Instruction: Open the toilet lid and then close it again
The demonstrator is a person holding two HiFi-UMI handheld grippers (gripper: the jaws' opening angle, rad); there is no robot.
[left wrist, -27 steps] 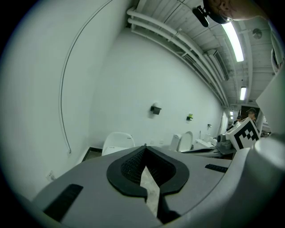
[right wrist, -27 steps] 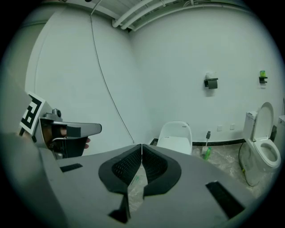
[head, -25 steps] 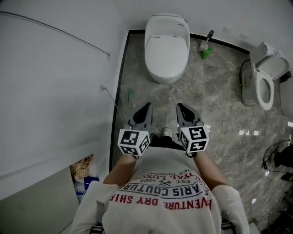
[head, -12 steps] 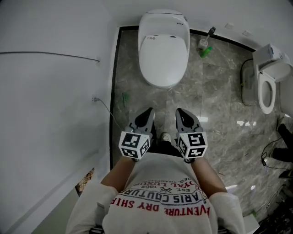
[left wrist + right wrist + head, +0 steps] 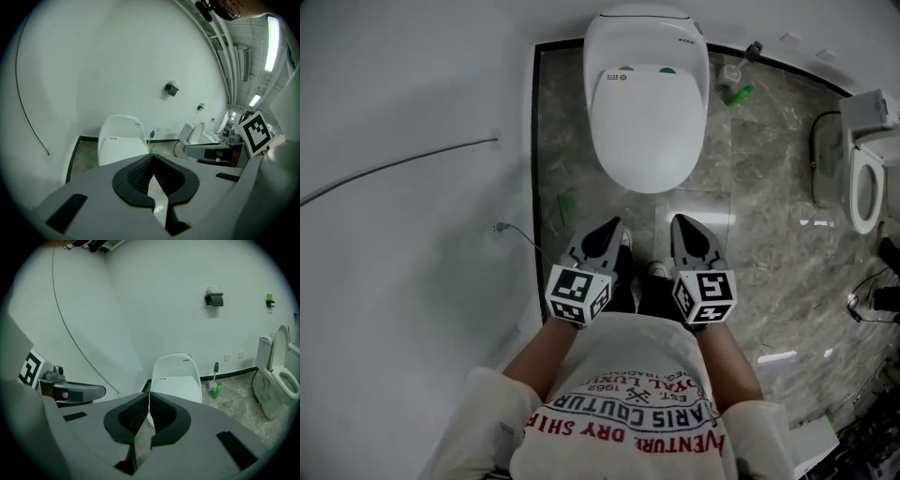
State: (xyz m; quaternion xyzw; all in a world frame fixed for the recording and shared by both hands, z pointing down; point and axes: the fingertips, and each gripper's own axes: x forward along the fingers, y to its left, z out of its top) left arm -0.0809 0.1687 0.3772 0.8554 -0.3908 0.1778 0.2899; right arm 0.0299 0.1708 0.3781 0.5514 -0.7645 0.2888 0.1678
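Observation:
A white toilet (image 5: 647, 112) stands against the far wall with its lid (image 5: 649, 131) down. It also shows in the left gripper view (image 5: 121, 143) and in the right gripper view (image 5: 177, 378). My left gripper (image 5: 607, 228) and right gripper (image 5: 685, 223) are held side by side in front of my body, a short way before the bowl's front edge and touching nothing. Both point at the toilet and slightly down. The left gripper (image 5: 151, 157) is shut with nothing in it. The right gripper (image 5: 149, 394) is also shut and empty.
A white wall (image 5: 412, 141) with a thin cable (image 5: 394, 171) runs close on the left. A toilet brush and green bottle (image 5: 739, 92) stand right of the toilet. A second toilet (image 5: 870, 169) with its lid up stands at the far right. A paper holder (image 5: 213, 299) hangs on the back wall.
The toilet has come nearer and larger in the head view as I walked toward it. Both grippers moved forward and down together, still shut.

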